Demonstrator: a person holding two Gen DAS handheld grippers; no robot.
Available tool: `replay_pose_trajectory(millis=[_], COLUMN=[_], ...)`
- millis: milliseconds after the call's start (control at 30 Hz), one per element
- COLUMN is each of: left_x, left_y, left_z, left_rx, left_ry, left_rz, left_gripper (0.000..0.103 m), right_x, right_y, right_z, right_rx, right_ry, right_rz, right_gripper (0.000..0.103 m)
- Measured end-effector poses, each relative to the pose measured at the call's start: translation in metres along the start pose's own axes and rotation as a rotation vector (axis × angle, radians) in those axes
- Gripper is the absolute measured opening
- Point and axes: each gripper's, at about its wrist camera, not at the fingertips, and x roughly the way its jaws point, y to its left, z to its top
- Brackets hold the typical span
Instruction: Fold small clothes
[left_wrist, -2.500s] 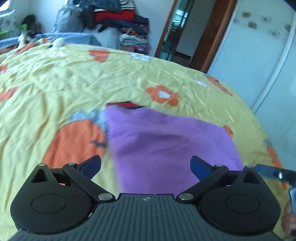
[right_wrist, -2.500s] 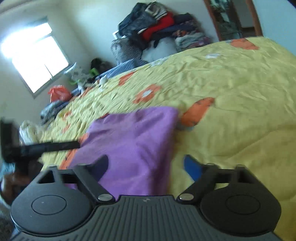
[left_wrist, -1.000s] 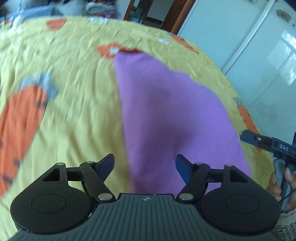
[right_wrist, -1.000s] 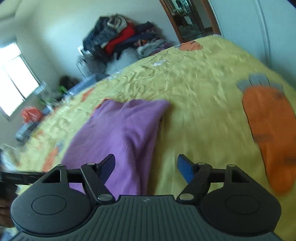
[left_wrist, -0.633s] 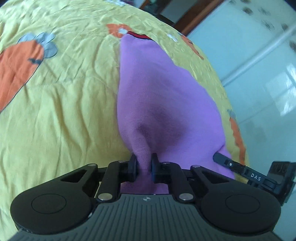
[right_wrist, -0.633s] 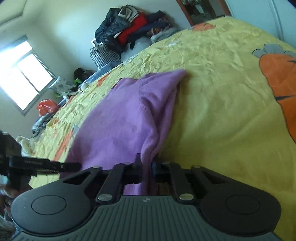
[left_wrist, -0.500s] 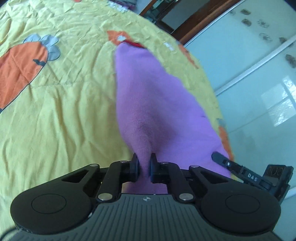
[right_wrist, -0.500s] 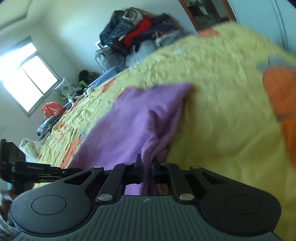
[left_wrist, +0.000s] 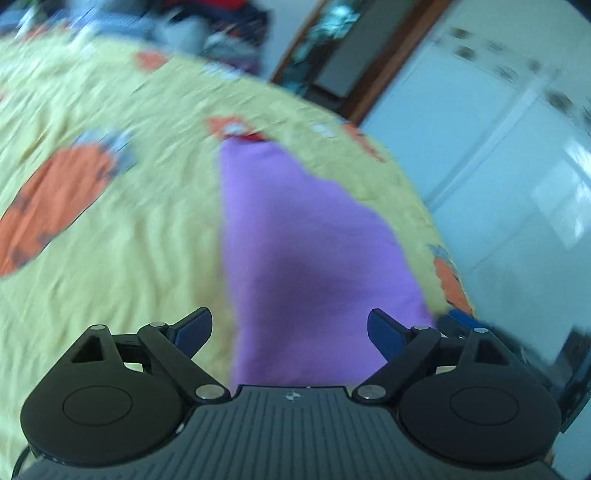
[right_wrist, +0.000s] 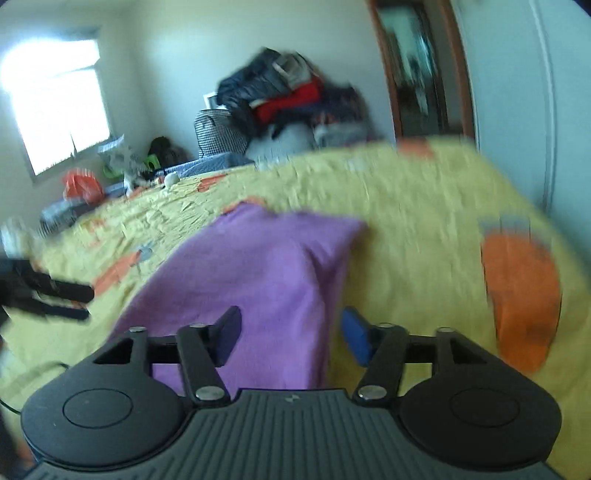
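Observation:
A purple garment (left_wrist: 295, 240) lies flat on the yellow bedspread (left_wrist: 129, 221), with a strip of red at its far end. My left gripper (left_wrist: 290, 328) hovers over its near left corner; its jaws are opening wide and the pads touch no cloth. In the right wrist view the same purple garment (right_wrist: 266, 273) stretches away from me. My right gripper (right_wrist: 291, 336) is above its near right edge, jaws opening, with the cloth lying under the gap and no pad pressing on it. The left gripper's fingers (right_wrist: 62, 291) show at the left edge of the right wrist view.
The yellow bedspread (right_wrist: 424, 221) carries orange carrot prints (right_wrist: 521, 291). A heap of clothes and bags (right_wrist: 280, 110) stands against the far wall, near a doorway (right_wrist: 417, 74). White wardrobe doors (left_wrist: 517, 147) run along the bed's right side. A window (right_wrist: 55, 103) is at left.
Half a second ago both grippers were shut on the garment's near corners, lifting them. Now both have let go and drawn back and up, and the cloth lies flat again.

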Motion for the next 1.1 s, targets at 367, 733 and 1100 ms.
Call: replay_pose_trajectory(millis=[367,733,1100], left_x=[0.057,0.048,0.037], left_y=[-0.043,-0.040,-0.013], left_z=[-0.040,-0.039,-0.054], left_rx=[0.165,0.160,0.126], left_ry=[0.043,0.035,0.074], left_rz=[0.192,0.194,0.275], left_gripper=[0.090,0.096,0.103], right_x=[0.027,0.030,-0.007], right_y=[0.006,-0.006,0.028], right_z=[0.002,-0.010,-0.056], right_rx=[-0.022,0.047,-0.008], right_ry=[0.110,0.114,0.213], right_rz=[-0.099,-0.135,-0.166], right_gripper=[0.040,0.052,0.078])
